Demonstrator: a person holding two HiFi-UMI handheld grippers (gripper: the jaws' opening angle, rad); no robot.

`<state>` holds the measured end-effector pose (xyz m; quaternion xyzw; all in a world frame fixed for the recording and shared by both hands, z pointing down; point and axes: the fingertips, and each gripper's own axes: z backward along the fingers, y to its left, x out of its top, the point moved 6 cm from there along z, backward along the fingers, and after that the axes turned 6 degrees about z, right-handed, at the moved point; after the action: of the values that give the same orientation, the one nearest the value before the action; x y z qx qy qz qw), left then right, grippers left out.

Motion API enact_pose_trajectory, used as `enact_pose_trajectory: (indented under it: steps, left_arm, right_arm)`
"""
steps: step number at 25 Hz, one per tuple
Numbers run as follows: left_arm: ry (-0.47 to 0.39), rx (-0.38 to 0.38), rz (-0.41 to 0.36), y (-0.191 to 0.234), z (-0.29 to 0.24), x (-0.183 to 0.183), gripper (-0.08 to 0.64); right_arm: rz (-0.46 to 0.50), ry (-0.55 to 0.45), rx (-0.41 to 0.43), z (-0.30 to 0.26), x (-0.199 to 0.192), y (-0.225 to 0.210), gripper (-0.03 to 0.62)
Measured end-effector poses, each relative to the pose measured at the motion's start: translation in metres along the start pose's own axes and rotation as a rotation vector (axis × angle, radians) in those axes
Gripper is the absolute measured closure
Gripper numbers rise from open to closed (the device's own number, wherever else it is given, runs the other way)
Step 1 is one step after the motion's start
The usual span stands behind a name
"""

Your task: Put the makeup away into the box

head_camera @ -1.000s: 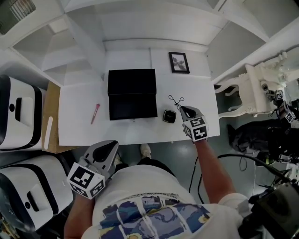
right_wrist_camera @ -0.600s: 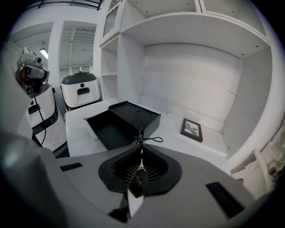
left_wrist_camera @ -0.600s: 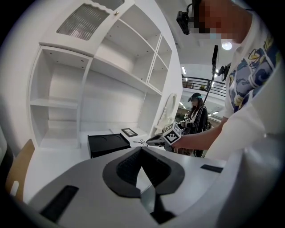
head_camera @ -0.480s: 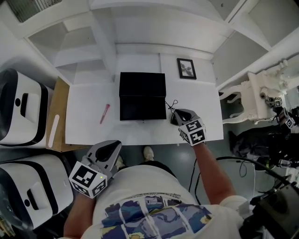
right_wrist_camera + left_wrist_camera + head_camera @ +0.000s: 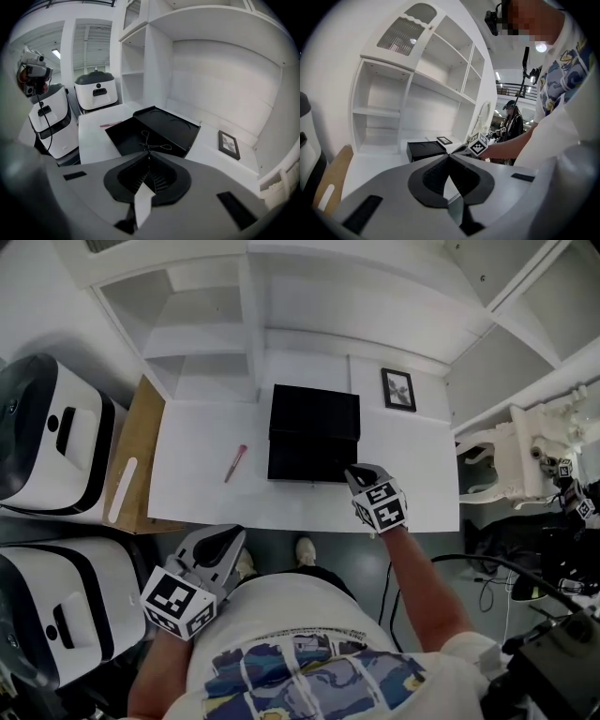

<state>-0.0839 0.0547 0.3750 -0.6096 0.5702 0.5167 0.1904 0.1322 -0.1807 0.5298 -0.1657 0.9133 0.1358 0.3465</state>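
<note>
The right claw [image 5: 353, 472] sits just right of the middle of the head view, at the lower right corner of the open black box [image 5: 313, 414]. In the right gripper view its jaws are pressed together [image 5: 149, 162] on a thin black wire tool with two looped handles [image 5: 151, 142]. The loops stick out past the tips and hang over the box's open tray [image 5: 125, 136]. The raised lid [image 5: 171, 125] lies behind the tray, toward the upper right of that view.

The left claw [image 5: 227, 542] is low in the head view, off the front edge of the white desk [image 5: 197, 493] and close to the person's body. In the left gripper view its tips [image 5: 449, 156] meet with nothing between them.

A pink makeup stick [image 5: 235, 463] lies on the desk to the left of the box, well apart from it. It shows again in the right gripper view, at the left of the tray [image 5: 111, 124]. A small framed picture [image 5: 398, 390] lies flat on the desk above and right of the box.

Two white machines with black fronts [image 5: 47, 442] fill the left edge of the head view, beside a wooden board [image 5: 131, 460]. White shelves [image 5: 202, 334] stand along the top of the frame.
</note>
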Motion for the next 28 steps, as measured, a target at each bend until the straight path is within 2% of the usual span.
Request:
enact_pose_trajectory:
  steps: [14, 28]
  left_arm:
    - [-0.013, 0.053, 0.024, 0.031, 0.047, -0.011, 0.546]
    - [0.004, 0.037, 0.031, 0.058, 0.064, -0.015, 0.546]
  right_arm:
    - [-0.019, 0.040, 0.052, -0.062, 0.029, 0.041, 0.561]
    - [-0.061, 0.091, 0.041, -0.104, 0.045, 0.050, 0.561]
